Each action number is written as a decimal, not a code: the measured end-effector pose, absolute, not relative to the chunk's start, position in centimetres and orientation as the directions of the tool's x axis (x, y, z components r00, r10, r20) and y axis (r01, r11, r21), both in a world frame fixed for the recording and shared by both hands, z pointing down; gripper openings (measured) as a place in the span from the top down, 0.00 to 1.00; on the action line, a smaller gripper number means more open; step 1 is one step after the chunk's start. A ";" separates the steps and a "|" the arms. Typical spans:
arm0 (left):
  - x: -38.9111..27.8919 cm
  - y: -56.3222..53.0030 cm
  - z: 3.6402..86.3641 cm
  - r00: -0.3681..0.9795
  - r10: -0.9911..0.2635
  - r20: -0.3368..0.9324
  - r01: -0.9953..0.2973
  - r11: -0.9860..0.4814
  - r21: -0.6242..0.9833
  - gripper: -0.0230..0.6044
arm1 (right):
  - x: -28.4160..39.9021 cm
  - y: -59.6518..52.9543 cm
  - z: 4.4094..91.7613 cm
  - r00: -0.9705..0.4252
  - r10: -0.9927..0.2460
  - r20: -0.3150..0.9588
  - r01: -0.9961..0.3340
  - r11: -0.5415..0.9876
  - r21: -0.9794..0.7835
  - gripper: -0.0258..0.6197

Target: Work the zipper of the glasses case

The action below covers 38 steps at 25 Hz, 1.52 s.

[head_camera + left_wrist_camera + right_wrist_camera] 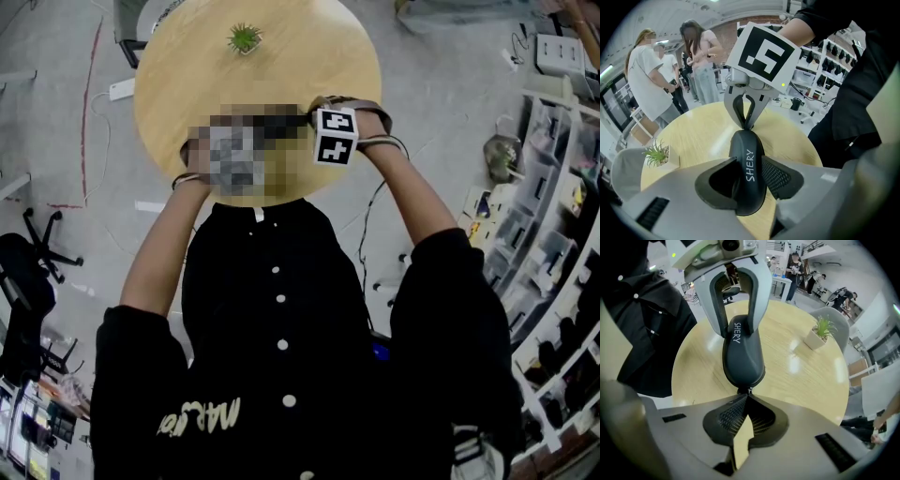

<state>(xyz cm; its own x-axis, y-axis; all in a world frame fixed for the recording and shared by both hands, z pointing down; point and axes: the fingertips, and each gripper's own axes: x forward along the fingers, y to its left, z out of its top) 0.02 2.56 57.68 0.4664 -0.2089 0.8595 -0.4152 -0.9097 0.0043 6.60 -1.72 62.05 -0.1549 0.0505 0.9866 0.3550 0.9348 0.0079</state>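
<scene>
Two grippers share one closed glasses case (749, 173) over the near edge of the tabletop (801, 366). Your left gripper (749, 183) clamps its body, and your right gripper (746, 398) pinches the zipper pull (749, 391).

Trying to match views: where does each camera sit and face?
Head view: overhead, looking down on round table, the person's arms, black top.
Left gripper view: on left gripper gripping the glasses case; faces right gripper.
Right gripper view: on right gripper, shut on zipper pull; faces left gripper.
Both gripper views share glasses case, plant.
</scene>
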 end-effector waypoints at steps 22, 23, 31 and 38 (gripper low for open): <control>0.0 2.6 57.5 0.462 -0.184 0.868 -0.411 -0.911 0.026 0.70 | 6.3 2.7 62.3 -0.300 0.025 0.954 -0.165 0.983 -0.078 0.95; -0.1 2.6 57.5 0.462 -0.179 0.869 -0.412 -0.911 0.031 0.70 | 6.1 2.9 62.2 -0.310 0.024 0.950 -0.185 0.979 -0.085 0.95; -0.1 2.5 57.4 0.455 -0.133 0.880 -0.412 -0.908 0.076 0.70 | 4.7 4.4 61.9 -0.369 0.000 0.930 -0.330 0.935 -0.131 0.95; 0.0 2.1 57.4 0.449 -0.089 0.889 -0.419 -0.900 0.122 0.71 | 3.7 5.0 61.7 -0.398 -0.039 0.916 -0.398 0.907 -0.135 0.95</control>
